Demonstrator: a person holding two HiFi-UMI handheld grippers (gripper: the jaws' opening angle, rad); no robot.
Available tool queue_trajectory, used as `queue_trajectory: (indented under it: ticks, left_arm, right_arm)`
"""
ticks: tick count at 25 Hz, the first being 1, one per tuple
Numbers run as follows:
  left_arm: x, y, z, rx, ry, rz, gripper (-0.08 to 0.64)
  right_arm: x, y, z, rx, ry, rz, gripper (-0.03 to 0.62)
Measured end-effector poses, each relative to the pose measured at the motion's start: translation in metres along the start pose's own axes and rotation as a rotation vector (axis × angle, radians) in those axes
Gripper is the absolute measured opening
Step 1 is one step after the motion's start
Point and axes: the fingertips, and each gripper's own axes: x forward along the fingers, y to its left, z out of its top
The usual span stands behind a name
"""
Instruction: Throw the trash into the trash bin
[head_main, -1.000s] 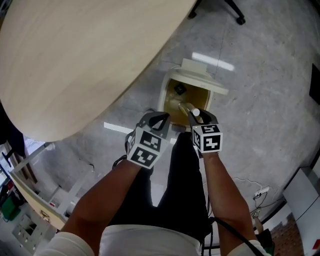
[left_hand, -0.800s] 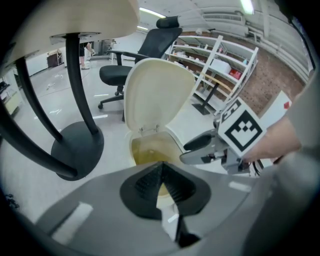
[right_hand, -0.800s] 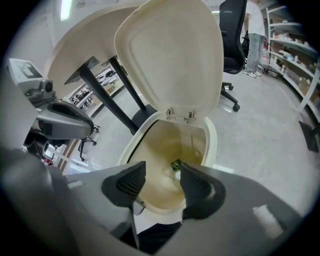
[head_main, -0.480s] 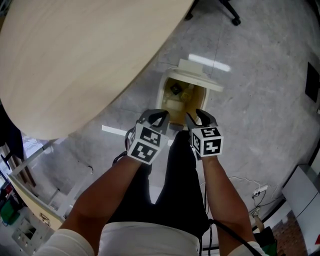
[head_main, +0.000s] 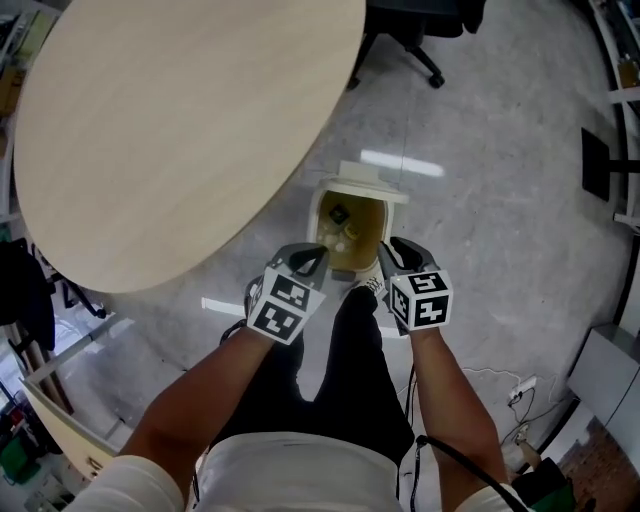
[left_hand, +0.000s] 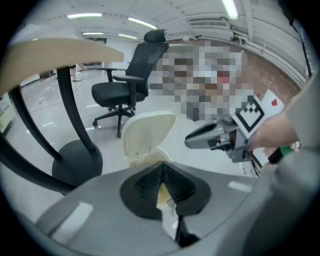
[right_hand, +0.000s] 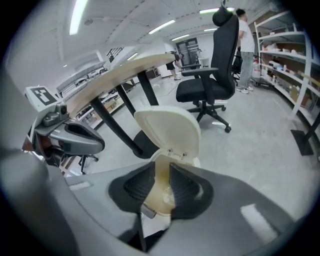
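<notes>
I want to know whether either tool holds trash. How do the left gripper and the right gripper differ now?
Jaws: the left gripper has its jaws meeting at the tips; the right gripper has them apart, having just been closing, with nothing between them.
Place, in the head view: the left gripper is at the trash bin's near left corner, the right gripper at its near right.
Shared: both are empty and point down toward the open bin.

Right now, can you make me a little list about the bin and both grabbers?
bin: cream plastic trash bin, lid up, on the grey floor beside the round wooden table
inside bin: bits of trash
left gripper: jaws together, nothing held
right gripper: jaws apart, just been closing, nothing between them
</notes>
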Motion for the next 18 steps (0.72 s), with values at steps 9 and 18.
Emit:
queue_trajectory:
  ticks: [9, 18]
  left_arm:
    - [-0.068, -0.032, 0.053, 0.111, -0.081, -0.047, 0.008]
    - [-0.144, -0.042, 0.106, 0.237, -0.206, -0.038, 0.008]
  right_arm:
    - [-0.086, 0.023, 0.069, 0.059, -0.182, 0.045, 0.003]
    - [-0.177, 0.073, 0.146, 0.058, -0.43, 0.06, 0.002]
